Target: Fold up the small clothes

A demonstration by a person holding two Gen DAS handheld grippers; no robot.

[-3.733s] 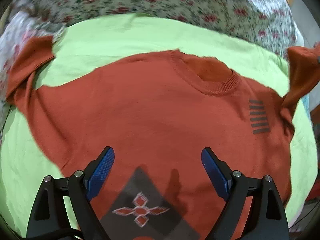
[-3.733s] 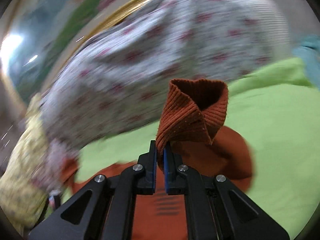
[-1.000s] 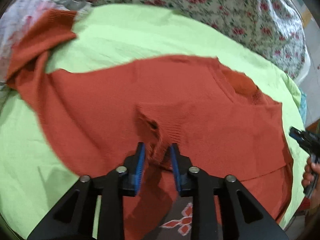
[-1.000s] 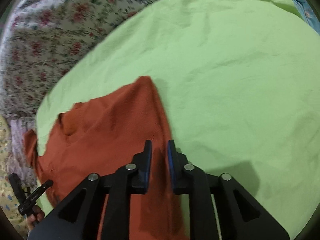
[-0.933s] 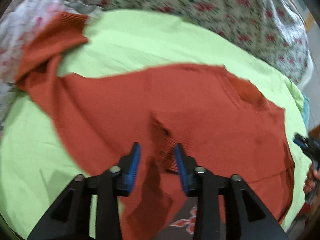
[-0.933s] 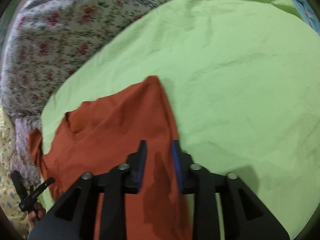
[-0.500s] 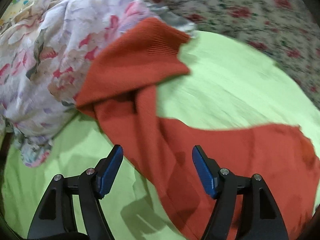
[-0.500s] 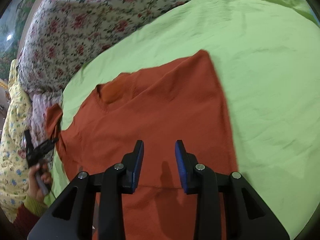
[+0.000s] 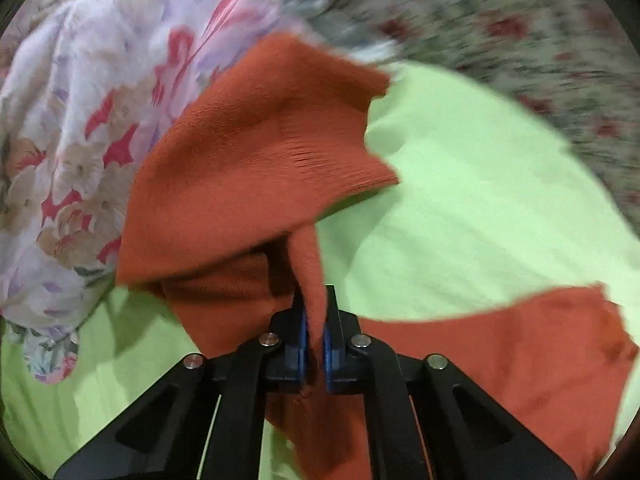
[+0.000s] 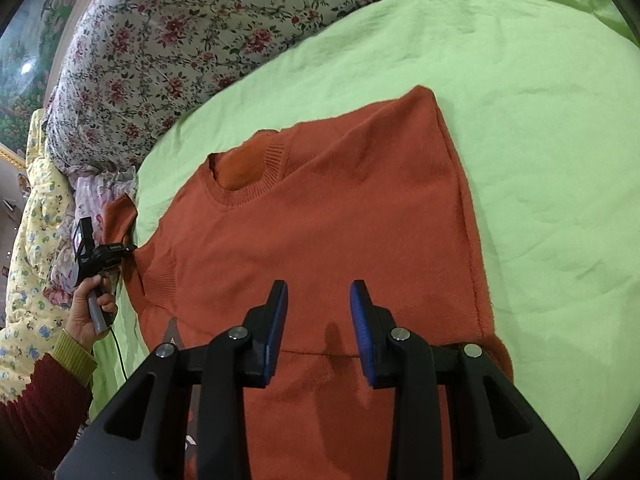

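Left claw (image 9: 315, 344) clamped on the orange sweater's (image 10: 320, 216) outstretched sleeve (image 9: 256, 168) at the green bedsheet's (image 10: 520, 120) left edge, the sleeve's long axis running away from the body; right claw (image 10: 319, 332), pads apart, hovers over the torso.

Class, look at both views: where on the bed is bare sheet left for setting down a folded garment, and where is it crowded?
Bare green sheet lies right of the orange sweater, up to the floral quilt. The left side is crowded: the sleeve pinched in the left gripper lies against a floral cloth.
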